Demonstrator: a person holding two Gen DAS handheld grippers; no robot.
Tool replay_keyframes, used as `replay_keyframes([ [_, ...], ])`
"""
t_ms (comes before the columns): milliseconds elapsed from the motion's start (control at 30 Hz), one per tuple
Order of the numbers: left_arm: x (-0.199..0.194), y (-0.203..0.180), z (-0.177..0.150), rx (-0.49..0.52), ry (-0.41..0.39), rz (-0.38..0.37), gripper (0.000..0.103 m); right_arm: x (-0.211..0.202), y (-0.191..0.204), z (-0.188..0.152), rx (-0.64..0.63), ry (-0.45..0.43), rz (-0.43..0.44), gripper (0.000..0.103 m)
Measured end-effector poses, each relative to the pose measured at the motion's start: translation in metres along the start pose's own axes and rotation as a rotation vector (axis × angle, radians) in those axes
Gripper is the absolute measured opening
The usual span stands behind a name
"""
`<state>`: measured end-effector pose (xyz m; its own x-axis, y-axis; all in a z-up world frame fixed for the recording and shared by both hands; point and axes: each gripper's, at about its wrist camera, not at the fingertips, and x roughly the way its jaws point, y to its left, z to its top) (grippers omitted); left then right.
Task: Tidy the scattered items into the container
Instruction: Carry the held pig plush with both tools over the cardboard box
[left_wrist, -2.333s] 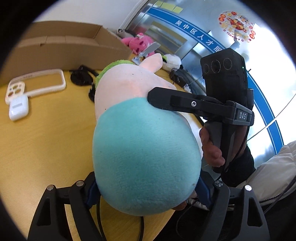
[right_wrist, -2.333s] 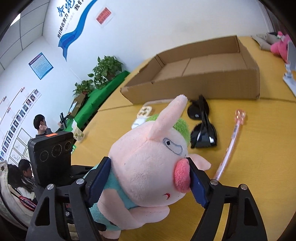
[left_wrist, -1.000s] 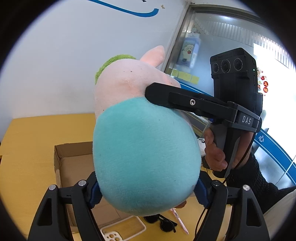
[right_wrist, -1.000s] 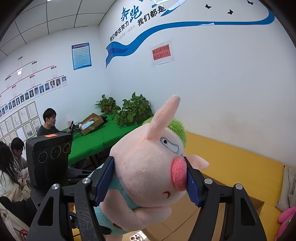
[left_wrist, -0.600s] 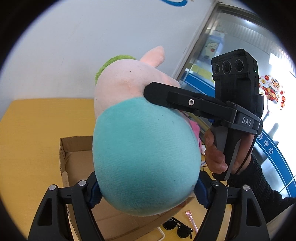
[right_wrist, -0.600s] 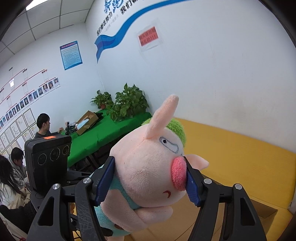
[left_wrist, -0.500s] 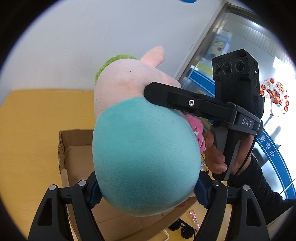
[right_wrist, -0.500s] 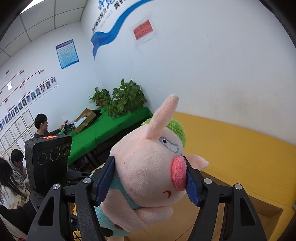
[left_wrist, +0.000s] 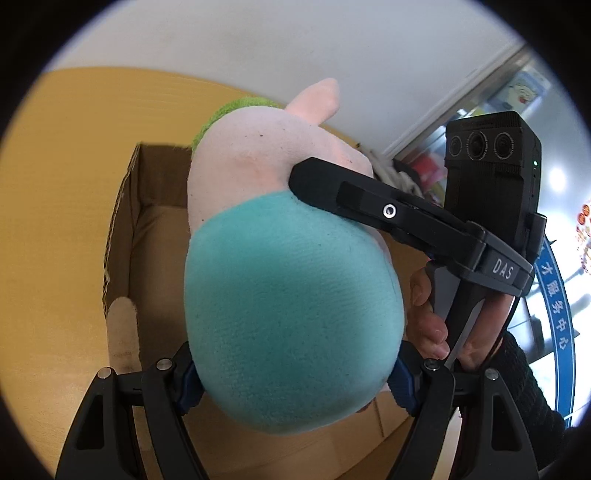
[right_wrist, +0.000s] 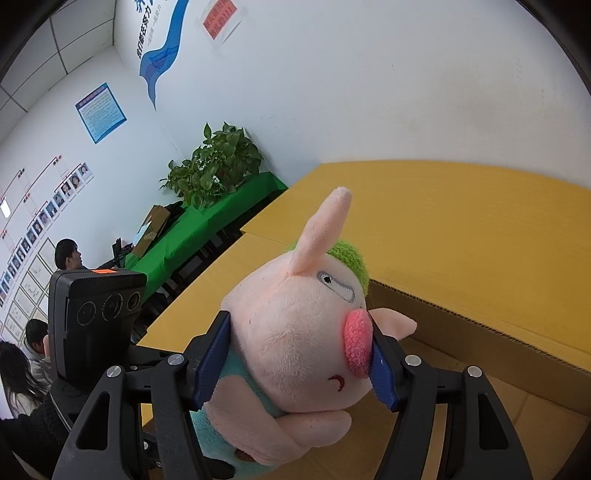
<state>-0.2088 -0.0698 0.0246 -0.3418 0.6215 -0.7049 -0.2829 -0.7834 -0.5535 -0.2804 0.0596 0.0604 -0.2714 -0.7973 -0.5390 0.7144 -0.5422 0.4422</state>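
Note:
A plush pig with a pink head, green tuft and teal body (left_wrist: 291, 317) is held by both grippers in the air over the open cardboard box (left_wrist: 122, 236). My left gripper (left_wrist: 291, 376) is shut on its teal body. My right gripper (right_wrist: 299, 354) is shut on its pink head (right_wrist: 295, 343); that gripper's finger also shows in the left wrist view (left_wrist: 369, 203). The box's far wall shows in the right wrist view (right_wrist: 480, 332), just behind and below the pig.
The yellow table (right_wrist: 461, 221) spreads around the box up to a white wall. A green-covered table with plants (right_wrist: 218, 166) and seated people stand far left. A glass door (left_wrist: 517, 103) lies at the right.
Both grippers have carried the pig from low over the table up and across, and now tilt down over the box. The sunglasses, phone case and pen have dropped out of sight.

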Motion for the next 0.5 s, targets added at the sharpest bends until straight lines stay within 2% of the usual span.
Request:
replay_keyframes([
  [233, 0.013, -0.001, -0.011, -0.020, 0.053, 0.164, 0.081, 0.023, -0.027, -0.020, 0.051, -0.007, 0.014, 0.071],
  [367, 0.020, -0.006, -0.022, 0.003, 0.083, 0.281, 0.081, 0.040, -0.030, -0.026, 0.042, 0.042, -0.044, 0.069],
  [500, 0.014, -0.005, -0.031, -0.054, 0.074, 0.273, 0.081, 0.040, -0.030, -0.026, 0.035, 0.038, -0.047, 0.068],
])
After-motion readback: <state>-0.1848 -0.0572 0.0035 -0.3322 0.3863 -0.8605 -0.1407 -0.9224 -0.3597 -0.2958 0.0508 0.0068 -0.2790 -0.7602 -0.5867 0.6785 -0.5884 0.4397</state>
